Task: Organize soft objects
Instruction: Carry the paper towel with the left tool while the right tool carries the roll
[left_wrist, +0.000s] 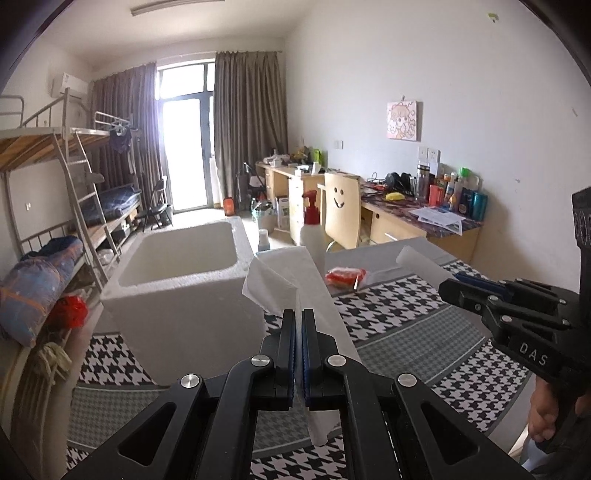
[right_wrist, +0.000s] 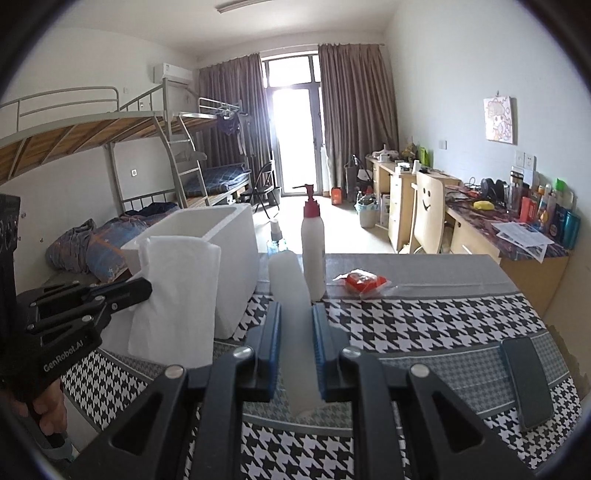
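White and limp, the towel (left_wrist: 291, 280) hangs lifted over the counter (left_wrist: 424, 325) at lower centre, stretched between the left claw (left_wrist: 298, 314) pinched shut on one edge and the right claw (right_wrist: 294, 314) clamping its thicker rolled end, light but floppy.

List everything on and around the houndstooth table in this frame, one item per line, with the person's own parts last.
white paper towel sheet: 1, white, lifted above the table, pinched by the left gripper
white rolled sheet: 1, white, clamped in the right gripper
white foam box: 1, white, open-topped, table's left side
white pump bottle with red top: 1, white and red, upright at the table's middle
red item in clear wrapper: 1, red, right of the bottle
dark phone: 1, black, table's right edge
houndstooth tablecloth: 1, black, white and grey
left gripper: 1, black, shut on the towel
right gripper: 1, black, shut on the roll
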